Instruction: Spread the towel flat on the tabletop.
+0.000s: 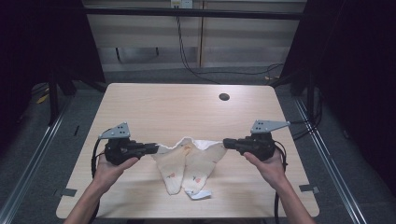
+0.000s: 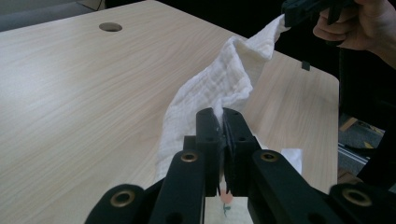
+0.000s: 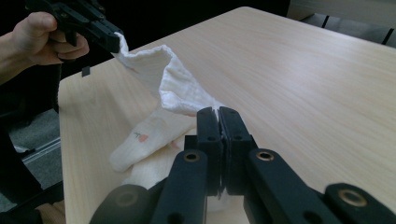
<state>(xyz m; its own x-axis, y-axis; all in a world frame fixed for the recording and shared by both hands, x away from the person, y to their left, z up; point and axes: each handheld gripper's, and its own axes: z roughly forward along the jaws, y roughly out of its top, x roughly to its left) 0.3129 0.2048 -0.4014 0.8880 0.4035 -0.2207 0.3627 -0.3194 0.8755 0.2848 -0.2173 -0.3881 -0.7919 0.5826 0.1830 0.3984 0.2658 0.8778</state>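
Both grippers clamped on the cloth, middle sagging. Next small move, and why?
Probably draw the two grippers apart. The left gripper and right gripper each pinch a top corner of the cloth, but its upper edge droops between them and its lower end rests crumpled on the table. Spreading should pull it flat.

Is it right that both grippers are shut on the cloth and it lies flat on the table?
Not quite. Both the left gripper and right gripper are shut on the cloth, but it is not flat: the high view shows its top edge lifted between them, the rest drooping to the table.
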